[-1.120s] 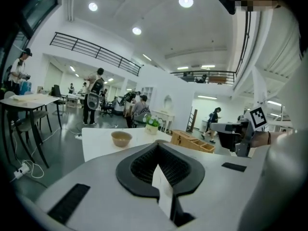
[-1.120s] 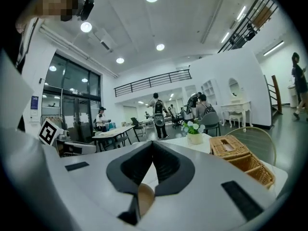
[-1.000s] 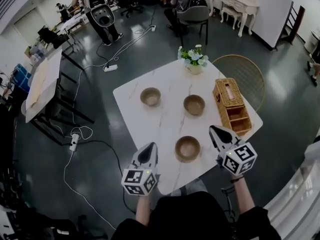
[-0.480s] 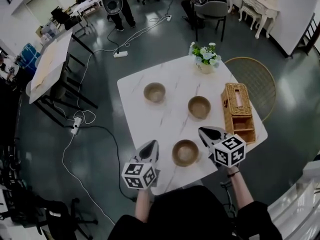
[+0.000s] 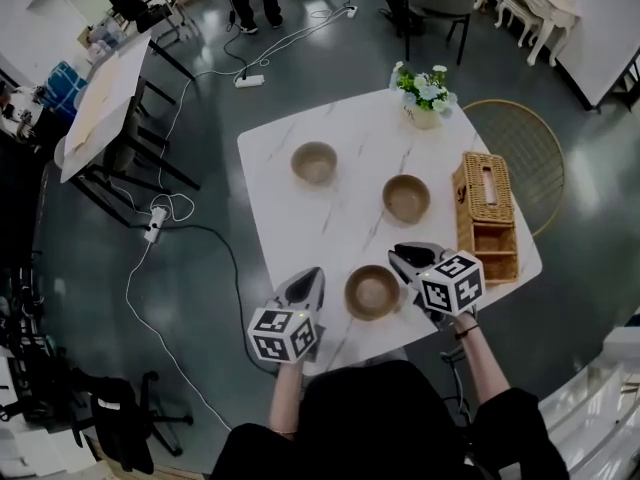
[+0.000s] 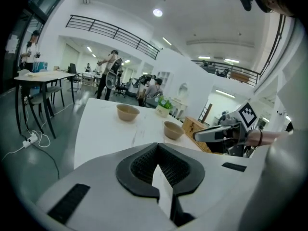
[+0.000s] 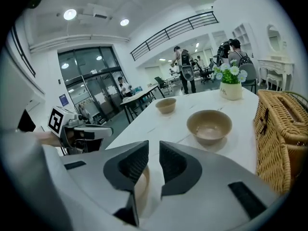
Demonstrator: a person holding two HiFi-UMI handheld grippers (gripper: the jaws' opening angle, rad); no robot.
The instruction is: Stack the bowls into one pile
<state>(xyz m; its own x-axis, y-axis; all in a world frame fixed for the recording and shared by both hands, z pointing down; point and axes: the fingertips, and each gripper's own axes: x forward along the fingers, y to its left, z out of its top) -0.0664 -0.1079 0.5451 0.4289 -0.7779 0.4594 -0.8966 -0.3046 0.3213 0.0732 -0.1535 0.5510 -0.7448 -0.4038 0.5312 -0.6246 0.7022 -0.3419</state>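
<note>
Your left gripper (image 5: 311, 274) hangs over the near left edge of the white marble table (image 5: 290, 213), pointing up the tabletop and tilted downward. Its jaws are together at the tips, with nothing between them (its own view shows only a sliver of bare table behind the pads).

Just up the table from it, toward the far left corner, the far bowl (image 5: 314, 162) sits upright and alone, well apart from the other two.

The near bowl (image 5: 372, 292) stands upright near the front edge, between your two grippers: the left one is just beside it and the right one sits at its upper right rim. None of the three bowls is stacked; each rests on its own patch of table.

Your right gripper (image 5: 398, 256) points across the table and angles down. Its jaws are opening, with a narrow slit between the pads. Nothing is pinched there, though in the right gripper view a curve of the near bowl's rim shows through the gap, below the left pad.

Beyond that gripper stands the third bowl (image 5: 406, 198), upright, just beside a wicker box (image 5: 485, 218) along the right edge of the table. A flower pot (image 5: 425, 90) stands at the far corner, and a round wicker chair (image 5: 528, 153) sits off the table's right side.
</note>
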